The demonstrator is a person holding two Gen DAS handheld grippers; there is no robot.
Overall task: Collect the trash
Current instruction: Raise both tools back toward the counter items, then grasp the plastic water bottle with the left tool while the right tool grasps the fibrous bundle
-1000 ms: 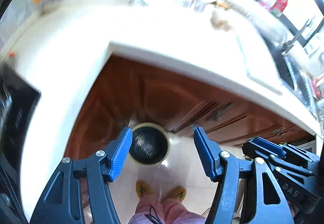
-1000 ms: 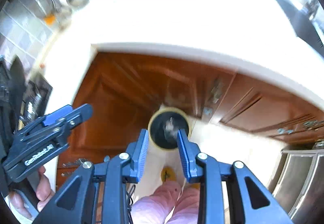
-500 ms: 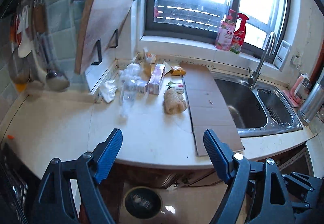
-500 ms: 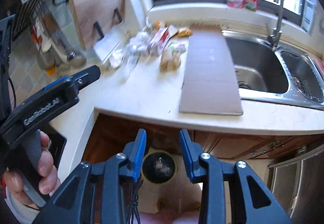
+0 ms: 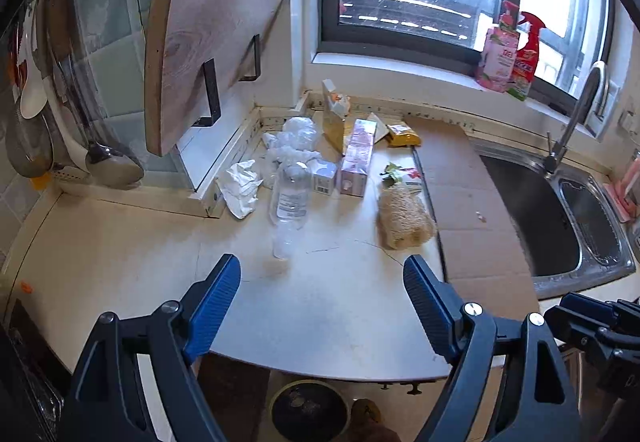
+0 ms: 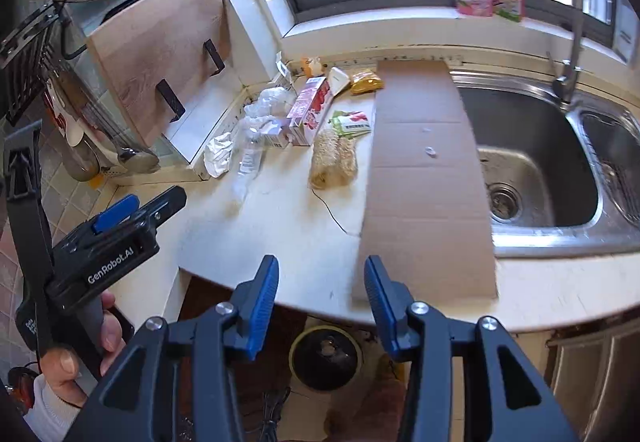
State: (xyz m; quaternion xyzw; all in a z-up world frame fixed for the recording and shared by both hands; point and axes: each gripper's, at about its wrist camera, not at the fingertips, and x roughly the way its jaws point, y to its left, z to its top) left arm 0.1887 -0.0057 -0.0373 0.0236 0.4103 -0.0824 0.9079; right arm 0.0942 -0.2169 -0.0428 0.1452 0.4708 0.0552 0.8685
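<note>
Left wrist cam first: the left gripper [image 5: 322, 280] hangs above the front of the white countertop [image 5: 120, 242], jaws spread wide with nothing between them, just bare counter. The trash is all bunched up toward the back wall. There's a clear plastic bottle [image 5: 289, 202] lying on its side pointing toward the camera, a crumpled white paper [image 5: 241, 188] just left of it, some scrunched clear plastic [image 5: 294, 140] behind, a small white box [image 5: 325, 180] touching a long pink carton [image 5: 357, 158], a yellow packet [image 5: 404, 134] further back, and a tan loofah-looking sponge [image 5: 404, 216] right beside the edge of a flat cardboard sheet [image 5: 468, 210]. The cardboard runs along the sink [image 5: 560, 226]. Down on the floor under the counter edge you can see the round trash bin [image 5: 310, 412], dark inside.

Right wrist cam: the right gripper [image 6: 320, 286] is over the counter's front edge, jaws partway apart and opening, nothing in them either. The same pile sits well ahead of it at the back of the counter, and the cardboard sheet [image 6: 424, 182] stretches from the wall nearly to the right fingertip. The bin [image 6: 326, 358] shows between the fingers, down on the floor. On the left a hand [image 6: 76, 358] holds the other gripper's handle.
</note>
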